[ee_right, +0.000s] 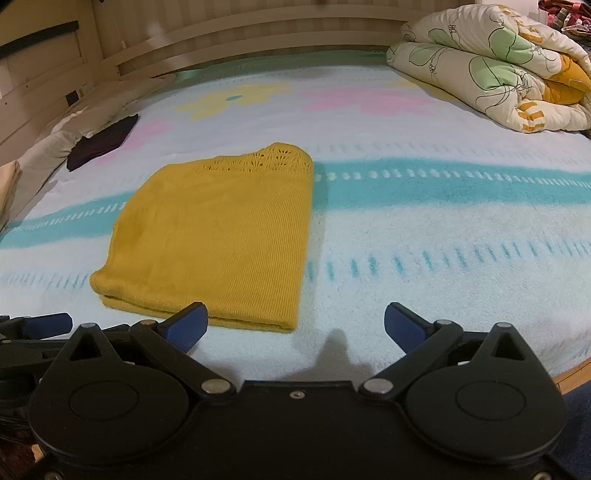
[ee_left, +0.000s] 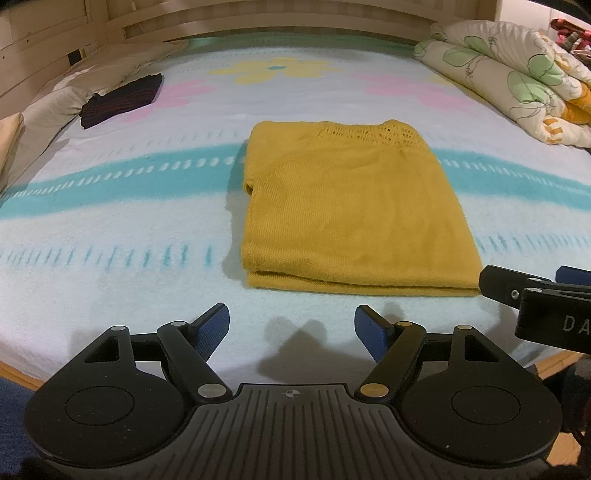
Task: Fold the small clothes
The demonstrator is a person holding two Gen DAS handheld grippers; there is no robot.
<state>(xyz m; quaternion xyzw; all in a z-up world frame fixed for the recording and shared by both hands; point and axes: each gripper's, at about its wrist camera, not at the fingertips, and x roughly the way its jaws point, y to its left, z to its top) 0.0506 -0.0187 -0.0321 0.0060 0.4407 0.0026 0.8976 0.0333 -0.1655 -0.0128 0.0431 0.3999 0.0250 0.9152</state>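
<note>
A mustard-yellow knit top (ee_left: 351, 210) lies folded flat in a rectangle on the bed's pale blanket (ee_left: 110, 229); it also shows in the right wrist view (ee_right: 218, 236). My left gripper (ee_left: 291, 328) is open and empty, just in front of the top's near edge, slightly to its left. My right gripper (ee_right: 295, 325) is open and empty, at the top's near right corner; its left fingertip (ee_right: 188, 325) overlaps the near hem in view. The right gripper also shows at the right edge of the left wrist view (ee_left: 535, 295).
A dark folded garment (ee_left: 122, 99) lies at the far left by pillows (ee_left: 55, 99). A rolled floral quilt (ee_left: 517, 77) sits at the far right. A wooden headboard (ee_left: 258, 18) runs along the back. The bed's near edge (ee_right: 572, 369) is close below the grippers.
</note>
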